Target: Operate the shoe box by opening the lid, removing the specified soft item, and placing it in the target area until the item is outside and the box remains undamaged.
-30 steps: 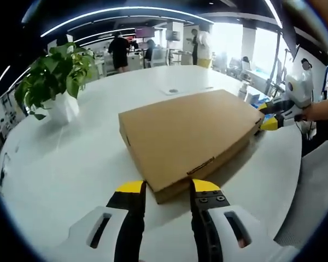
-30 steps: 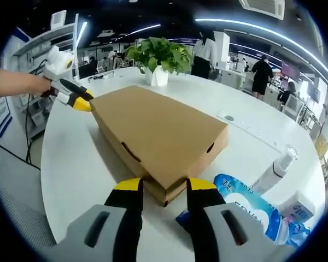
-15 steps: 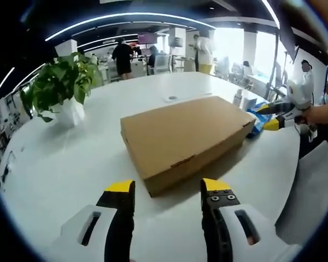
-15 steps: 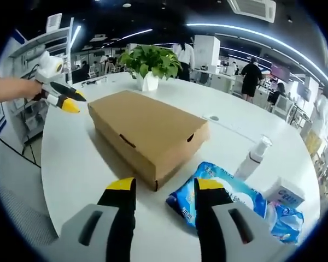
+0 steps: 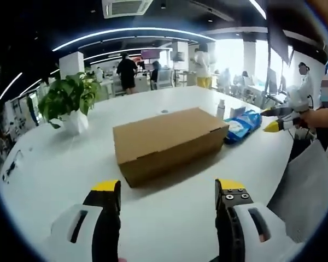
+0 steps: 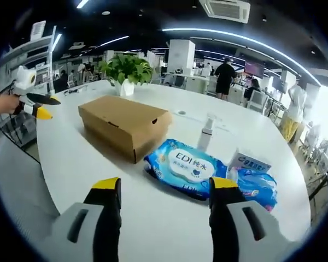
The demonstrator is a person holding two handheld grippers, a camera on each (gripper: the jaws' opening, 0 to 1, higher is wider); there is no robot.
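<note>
The brown cardboard shoe box (image 5: 169,142) lies on the white table (image 5: 54,174) with its lid down. My left gripper (image 5: 168,188) hangs open a short way before the box's near long side, touching nothing. From the other end the box (image 6: 123,125) sits left of centre, well beyond my right gripper (image 6: 165,185), which is open with nothing between its jaws. The right gripper (image 5: 279,123) shows at the right edge of the left gripper view, held by a hand. At the far left of the right gripper view is the left gripper (image 6: 35,106).
A blue wet-wipes pack (image 6: 186,166) lies beside the box's end, with a white spray bottle (image 6: 206,131) behind it and smaller tissue packs (image 6: 251,172) to its right. A potted plant (image 5: 71,101) stands behind the box. People and desks fill the office beyond.
Both grippers have drawn back from the box's ends, so the box looks smaller and farther. Both pairs of jaws stand wider apart. The box has not moved.
</note>
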